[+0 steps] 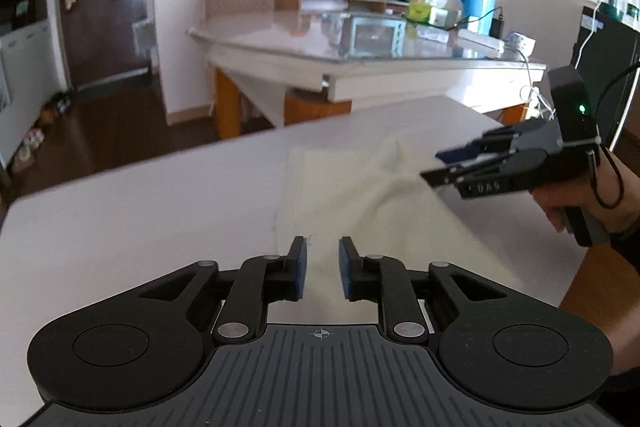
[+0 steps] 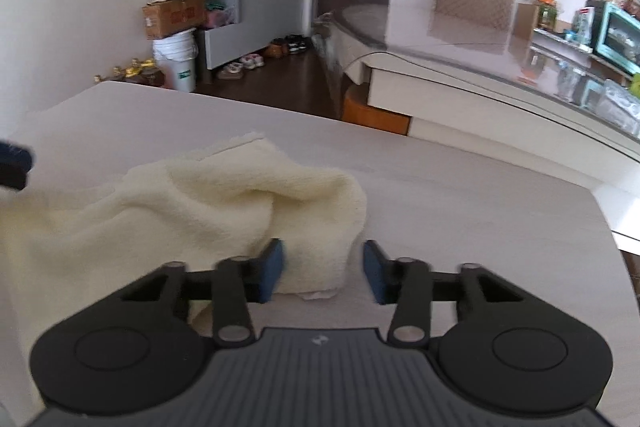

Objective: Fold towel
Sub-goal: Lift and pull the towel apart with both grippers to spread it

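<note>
Lying between the right hand-held gripper's (image 2: 323,269) parted jaws, towel (image 2: 224,203).

- tabletop (image 1: 132,195): pale, matte, rounded corners, faint light woodgrain; far edge runs across the left wrist view, with dark floor beyond it.
- only thing lying on it: cream towel (image 1: 360,195), terry texture, sitting toward 3 o'clock of the surface in the left wrist view.
- towel is not flat: far part rumpled, one hump raised at 12 o'clock, near strip flatter and reaching down to 6 o'clock.
- right wrist view: towel (image 2: 224,199) bunched into soft folds at 9–10 o'clock, a flap draped down at centre; bare tabletop (image 2: 480,195) from 1 to 4 o'clock.
</note>
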A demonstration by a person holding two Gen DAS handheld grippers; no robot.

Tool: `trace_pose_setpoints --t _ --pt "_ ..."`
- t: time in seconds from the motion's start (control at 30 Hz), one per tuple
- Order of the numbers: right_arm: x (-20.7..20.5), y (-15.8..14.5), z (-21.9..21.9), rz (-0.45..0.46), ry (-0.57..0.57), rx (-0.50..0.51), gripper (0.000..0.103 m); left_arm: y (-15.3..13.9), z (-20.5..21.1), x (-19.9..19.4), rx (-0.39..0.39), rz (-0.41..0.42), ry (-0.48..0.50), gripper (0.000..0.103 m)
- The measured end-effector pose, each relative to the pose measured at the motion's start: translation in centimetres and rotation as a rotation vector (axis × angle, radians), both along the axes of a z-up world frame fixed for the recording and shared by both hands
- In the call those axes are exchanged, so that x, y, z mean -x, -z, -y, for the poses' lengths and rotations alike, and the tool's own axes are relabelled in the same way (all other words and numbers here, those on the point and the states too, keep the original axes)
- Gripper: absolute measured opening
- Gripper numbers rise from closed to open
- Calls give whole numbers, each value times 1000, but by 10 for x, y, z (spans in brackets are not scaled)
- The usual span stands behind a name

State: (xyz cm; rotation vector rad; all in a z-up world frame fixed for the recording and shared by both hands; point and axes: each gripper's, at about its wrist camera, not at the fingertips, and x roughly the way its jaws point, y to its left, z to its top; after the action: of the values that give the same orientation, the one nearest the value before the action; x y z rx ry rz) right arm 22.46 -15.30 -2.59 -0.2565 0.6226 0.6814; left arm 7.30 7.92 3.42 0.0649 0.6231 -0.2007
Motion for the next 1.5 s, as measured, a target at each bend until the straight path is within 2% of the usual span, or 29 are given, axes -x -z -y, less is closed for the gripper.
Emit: trace_pose_setpoints --t 0.1,0.23,0.3,0.47,0.6,0.7,0.77,0.83,0.9,1.0,1.03,1.17,1.37,1.47,1.5 --pt "2 -3 4 0 -18 -15 10 2 17 -7 0 -13 59 28" --pt "2 -11 8 23 -21 -14 10 23 51 -18 -5 -72 172 28" --pt "2 -19 8 78 -16 34 10 33 63 -23 5 -98 213 25" --pt "-8 -42 -2 229 8 126 10 49 68 -24 -5 -137 229 25" --pt "-22 -54 -19 297 8 134 10 52 68 -22 5 -137 219 25" --pt "-31 -51 -36 326 15 150 10 52 68 -19 3 -138 216 24" --pt "-41 -43 -44 307 27 165 11 52 66 -15 7 -141 218 24" --pt "-48 -36 -46 265 29 160 20 52 63 -13 22 -144 218 24" --pt "-47 -30 -42 234 35 149 22 51 60 -11 37 -148 217 24" --pt "-32 -32 -20 190 49 87 40 47 50 -11 97 -157 215 24" --pt "-25 -33 -11 179 55 62 42 44 47 -13 99 -143 203 24" --pt "6 -33 24 112 54 -1 42 35 37 -25 75 -85 142 24" --pt "53 -10 30 50 -25 68 40 38 34 -61 -23 -53 88 25" --pt "63 -2 28 55 -36 97 39 46 35 -71 -60 -79 81 25" --pt "65 -2 28 60 -34 105 39 50 38 -71 -101 -95 76 26"
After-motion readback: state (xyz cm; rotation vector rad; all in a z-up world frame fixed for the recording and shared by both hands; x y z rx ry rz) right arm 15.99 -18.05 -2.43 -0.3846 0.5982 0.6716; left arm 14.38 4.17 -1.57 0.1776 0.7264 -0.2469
